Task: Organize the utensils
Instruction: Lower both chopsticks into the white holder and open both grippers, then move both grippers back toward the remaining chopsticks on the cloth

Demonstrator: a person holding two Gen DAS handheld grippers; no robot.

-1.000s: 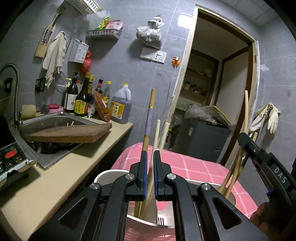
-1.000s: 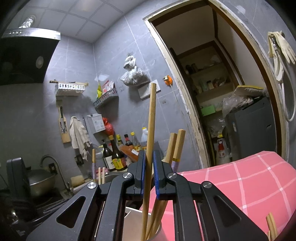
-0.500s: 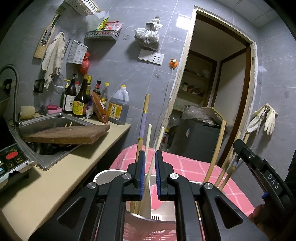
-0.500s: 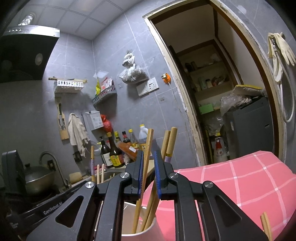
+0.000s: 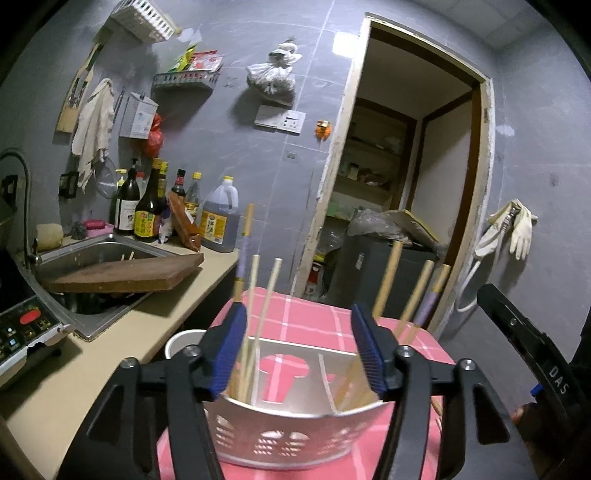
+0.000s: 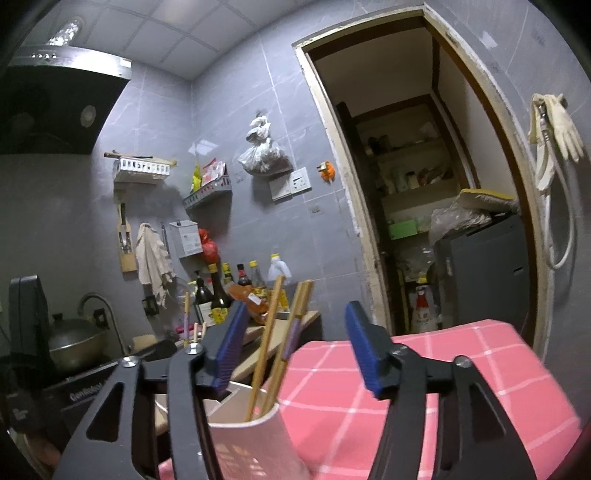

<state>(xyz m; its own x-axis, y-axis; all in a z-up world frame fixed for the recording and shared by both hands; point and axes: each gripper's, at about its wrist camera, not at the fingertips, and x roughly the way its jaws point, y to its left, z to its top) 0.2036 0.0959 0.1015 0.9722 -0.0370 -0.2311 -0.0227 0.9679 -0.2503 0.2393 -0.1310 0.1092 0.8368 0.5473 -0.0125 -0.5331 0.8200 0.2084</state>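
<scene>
Here, in the left wrist view, the left claw (image 5: 297,345) is seen parted, just opened, nothing clamped; chopsticks (image 5: 255,321) are stood in the white holder (image 5: 295,432) on the pink-clothed surface (image 5: 314,317). In the right wrist view, the right claw (image 6: 295,343) is likewise spread, just opened, empty, with chopsticks (image 6: 267,343) left in the holder (image 6: 255,446).

Dim indoor light, brightest at a ceiling lamp (image 6: 68,31) above the fingers. Heavy fisheye bending and dark corners; chopsticks (image 5: 388,280) beyond the fingertips are motion-blurred.

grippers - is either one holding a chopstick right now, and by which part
Nothing is held. The left gripper and right gripper have just been opening; the chopsticks stand loose in the white holder.
</scene>
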